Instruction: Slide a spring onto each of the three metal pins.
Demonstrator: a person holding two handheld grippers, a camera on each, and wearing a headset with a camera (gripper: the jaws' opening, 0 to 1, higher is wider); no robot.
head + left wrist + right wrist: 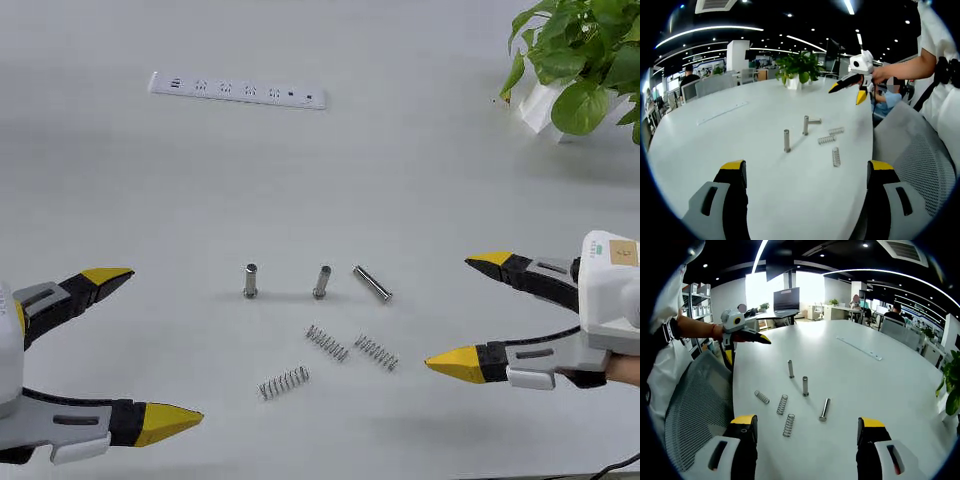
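Observation:
Two metal pins stand upright on the white table, the left pin (250,280) and the middle pin (321,281). A third pin (372,283) lies on its side to their right. Three loose springs lie in front of them: one (283,382) at the left, one (327,343) in the middle, one (376,352) at the right. My left gripper (150,345) is open at the lower left, apart from everything. At the right edge my right gripper (478,312) stands open with nothing between its fingers. The pins (786,140) and springs (789,424) also appear in both gripper views.
A white power strip (237,90) lies at the back of the table. A potted green plant (580,60) stands at the back right corner. The table's front edge runs along the bottom, with a grey mesh chair (695,405) beside it.

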